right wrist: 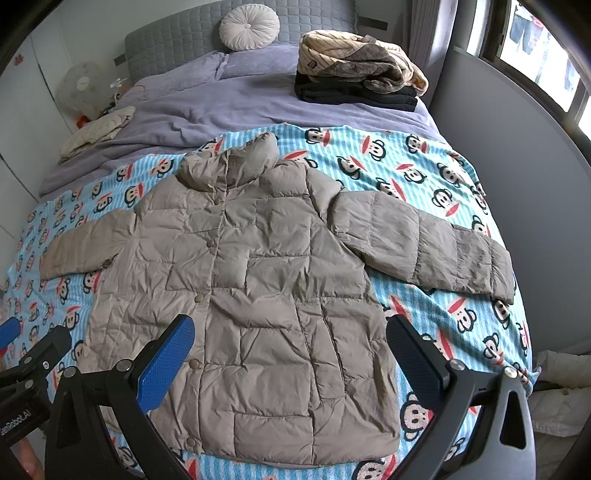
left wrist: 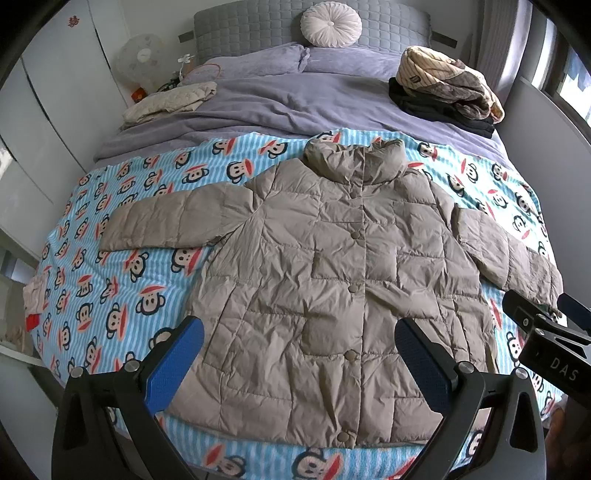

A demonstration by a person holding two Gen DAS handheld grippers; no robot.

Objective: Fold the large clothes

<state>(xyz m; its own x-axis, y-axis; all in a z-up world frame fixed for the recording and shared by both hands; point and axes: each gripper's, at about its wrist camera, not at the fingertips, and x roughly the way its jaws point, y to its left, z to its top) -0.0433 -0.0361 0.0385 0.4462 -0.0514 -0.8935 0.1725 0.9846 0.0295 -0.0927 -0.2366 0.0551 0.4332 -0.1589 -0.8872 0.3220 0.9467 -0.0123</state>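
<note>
A bed [left wrist: 236, 107] with a grey quilted headboard [left wrist: 258, 33] carries a lavender duvet [left wrist: 280, 99] and a monkey-print blanket [left wrist: 110, 280]. A taupe puffer jacket [left wrist: 325, 266] lies flat, buttoned, sleeves spread. Folded clothes [left wrist: 447, 88] are stacked at two o'clock; a cream garment [left wrist: 170, 101] sits at ten o'clock.

Taupe quilted puffer jacket [left wrist: 332, 280], snapped shut, front up, sleeves spread, flat on bed

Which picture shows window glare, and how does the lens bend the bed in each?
Right wrist view: the window is blown out white at top right. Both views: fisheye curves the bed, the monkey blanket bulging round, corners vignetted black; the jacket stays sharp.
</note>
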